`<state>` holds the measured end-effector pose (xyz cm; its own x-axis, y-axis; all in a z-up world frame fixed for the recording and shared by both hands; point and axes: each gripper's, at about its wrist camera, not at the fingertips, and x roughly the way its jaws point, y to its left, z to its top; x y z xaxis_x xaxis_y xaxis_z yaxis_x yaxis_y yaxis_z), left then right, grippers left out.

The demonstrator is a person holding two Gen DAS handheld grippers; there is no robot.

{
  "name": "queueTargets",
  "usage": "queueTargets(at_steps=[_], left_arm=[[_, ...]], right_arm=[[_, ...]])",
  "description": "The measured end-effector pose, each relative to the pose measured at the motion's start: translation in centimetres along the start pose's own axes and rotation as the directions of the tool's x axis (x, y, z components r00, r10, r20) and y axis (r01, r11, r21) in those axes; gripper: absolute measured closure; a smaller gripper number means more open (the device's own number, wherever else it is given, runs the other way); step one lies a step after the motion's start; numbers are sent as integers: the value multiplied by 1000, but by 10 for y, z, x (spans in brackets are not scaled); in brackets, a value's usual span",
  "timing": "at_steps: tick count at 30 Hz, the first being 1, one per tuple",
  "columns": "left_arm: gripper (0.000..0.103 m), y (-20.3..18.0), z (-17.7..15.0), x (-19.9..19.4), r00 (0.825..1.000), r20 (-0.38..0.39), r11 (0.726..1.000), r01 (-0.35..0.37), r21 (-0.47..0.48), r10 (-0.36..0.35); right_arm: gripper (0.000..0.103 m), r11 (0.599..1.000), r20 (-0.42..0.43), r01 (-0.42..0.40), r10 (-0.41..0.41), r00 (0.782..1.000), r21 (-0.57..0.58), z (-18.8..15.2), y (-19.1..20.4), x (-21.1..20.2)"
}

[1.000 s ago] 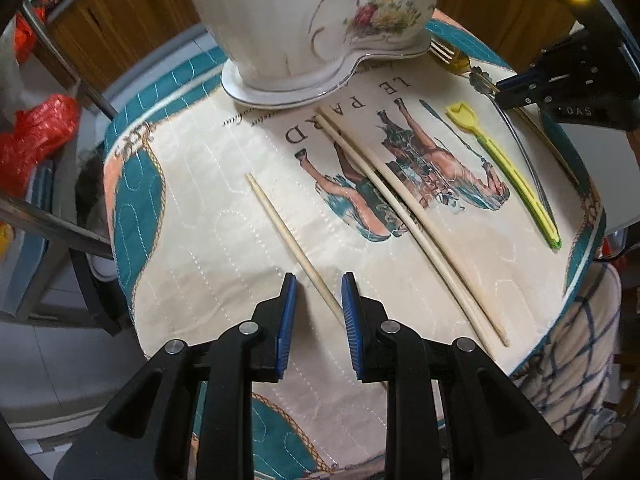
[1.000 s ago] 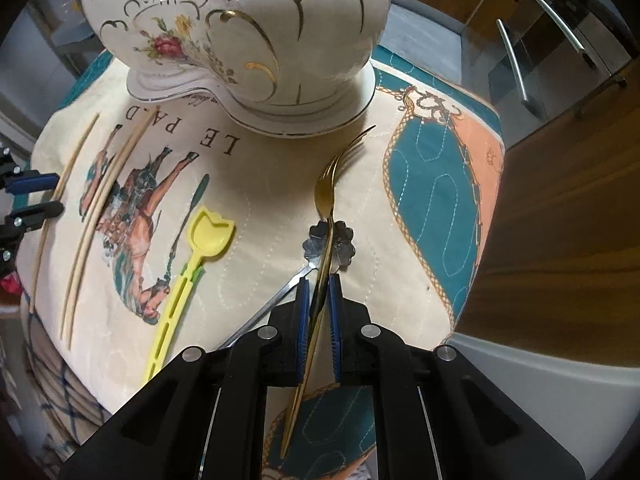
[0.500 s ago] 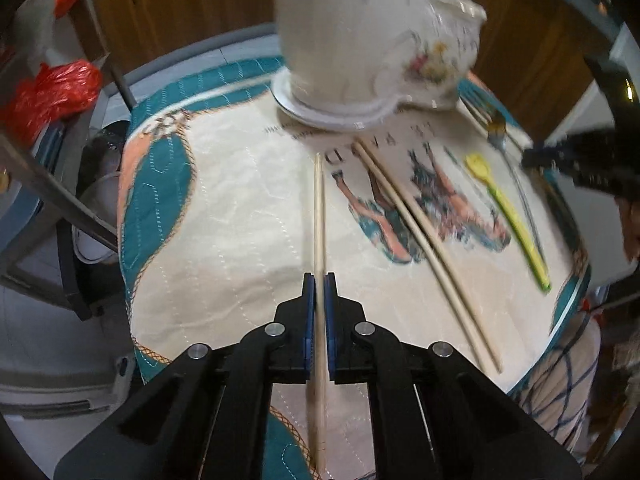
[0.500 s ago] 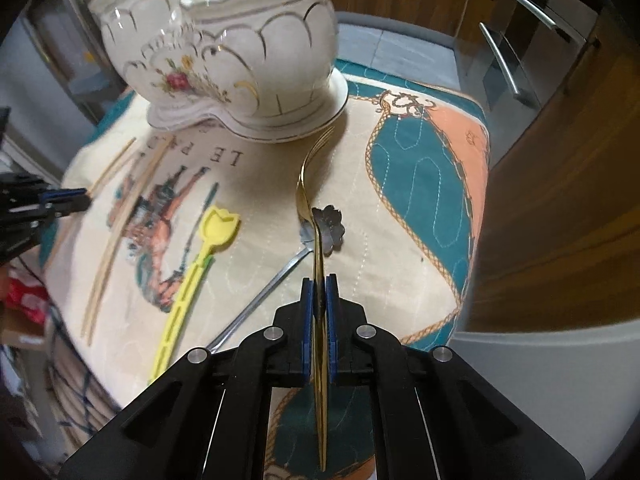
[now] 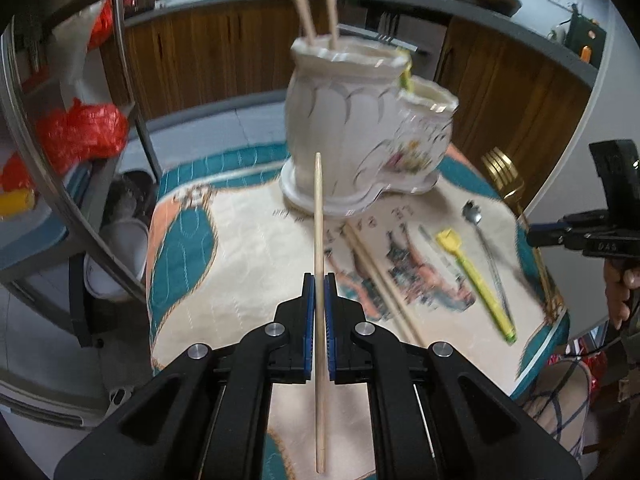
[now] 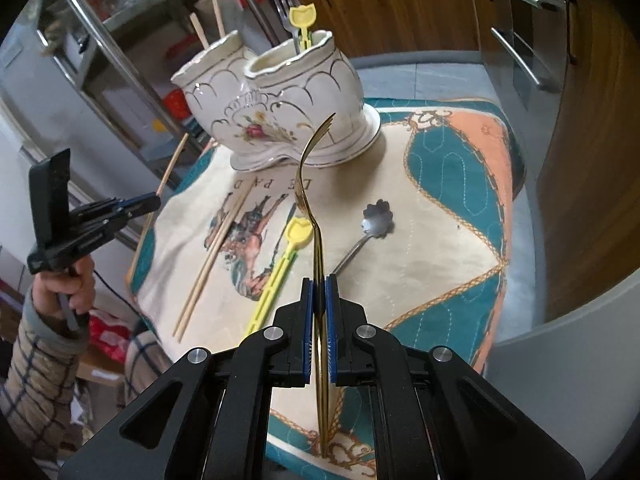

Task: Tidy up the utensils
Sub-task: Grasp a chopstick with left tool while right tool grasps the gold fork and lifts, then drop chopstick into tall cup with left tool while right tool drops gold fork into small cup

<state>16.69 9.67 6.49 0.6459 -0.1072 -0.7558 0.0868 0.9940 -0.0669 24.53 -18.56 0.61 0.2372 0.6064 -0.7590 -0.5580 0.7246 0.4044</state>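
Note:
My left gripper (image 5: 319, 280) is shut on a single wooden chopstick (image 5: 318, 216), held above the cloth and pointing at the white two-part ceramic holder (image 5: 344, 128). My right gripper (image 6: 319, 284) is shut on a gold fork (image 6: 310, 168), lifted, tines toward the holder (image 6: 280, 100). On the cloth lie two chopsticks (image 6: 218, 248), a yellow-green plastic utensil (image 6: 280, 272) and a steel spoon with a flower-shaped bowl (image 6: 374, 220). The holder's left cup holds two chopsticks (image 6: 208, 26); its right cup holds a fork and a yellow utensil (image 6: 302, 24).
The small round table has a quilted cream, teal and peach cloth (image 6: 452, 208). Wooden cabinets (image 6: 592, 160) stand to the right and behind. A metal rack with red bags (image 5: 80, 132) stands at the left. The left gripper shows in the right wrist view (image 6: 136, 204).
Both grippers have risen away from the cloth with their utensils. The left one closed on the chopstick and the right one lifted the gold fork; the holder's rims now show.

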Motion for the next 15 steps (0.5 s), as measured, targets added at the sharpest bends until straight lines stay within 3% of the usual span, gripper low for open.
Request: queueTargets(at_steps=[8,15], left_arm=[[98,-23,15,-28,992,127,1000,19,17,-21],[99,-26,39,-49,968,247,999,45,-7,-42]], right_arm=[[96,1000,91,2,-1,996,-18,6,5,-22],[96,999,200,7,1,980,-37,26,18,-47]])
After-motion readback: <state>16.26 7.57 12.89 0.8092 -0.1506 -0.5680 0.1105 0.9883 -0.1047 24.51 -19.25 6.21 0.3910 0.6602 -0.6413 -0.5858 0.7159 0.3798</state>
